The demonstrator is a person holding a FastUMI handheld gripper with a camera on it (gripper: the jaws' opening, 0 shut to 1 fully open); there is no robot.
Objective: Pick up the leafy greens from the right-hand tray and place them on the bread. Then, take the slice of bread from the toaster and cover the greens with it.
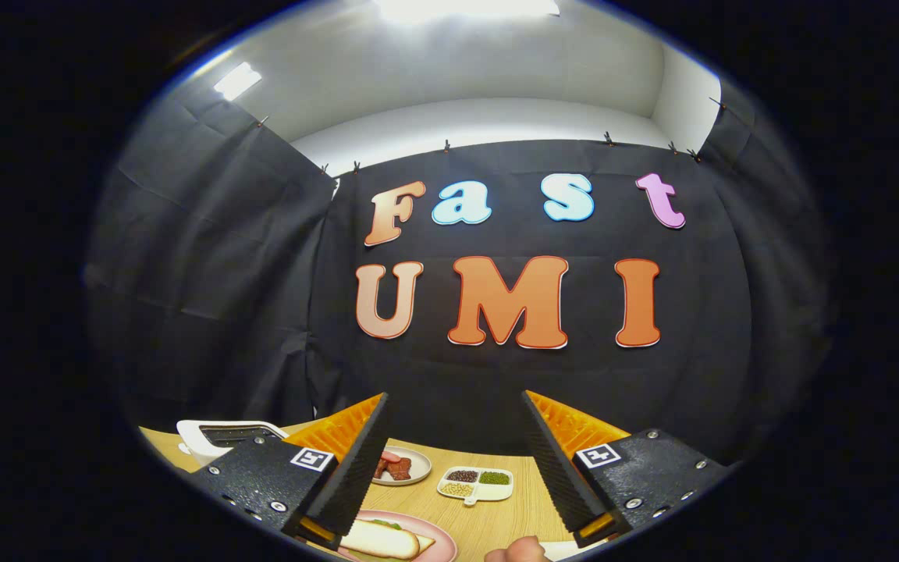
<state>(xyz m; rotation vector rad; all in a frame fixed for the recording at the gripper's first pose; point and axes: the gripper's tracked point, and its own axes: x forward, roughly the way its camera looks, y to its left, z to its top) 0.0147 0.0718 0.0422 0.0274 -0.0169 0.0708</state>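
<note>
The tongs [453, 460] gape wide and empty above the pink plate [438, 538], its bread [379, 538] beside the left finger.

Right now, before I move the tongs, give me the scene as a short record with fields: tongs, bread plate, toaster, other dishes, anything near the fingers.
tongs: black-and-orange two-finger tongs, open, nothing between the fingers
bread plate: pink round plate just ahead of the left finger, holding a pale bread slice with some green on it
toaster: white toaster, beyond the left finger
other dishes: small beige plate with red and brown pieces; white divided dish of dark, green and pale beans, both further ahead on the wooden table
near the fingers: part of a hand by the right finger
</note>
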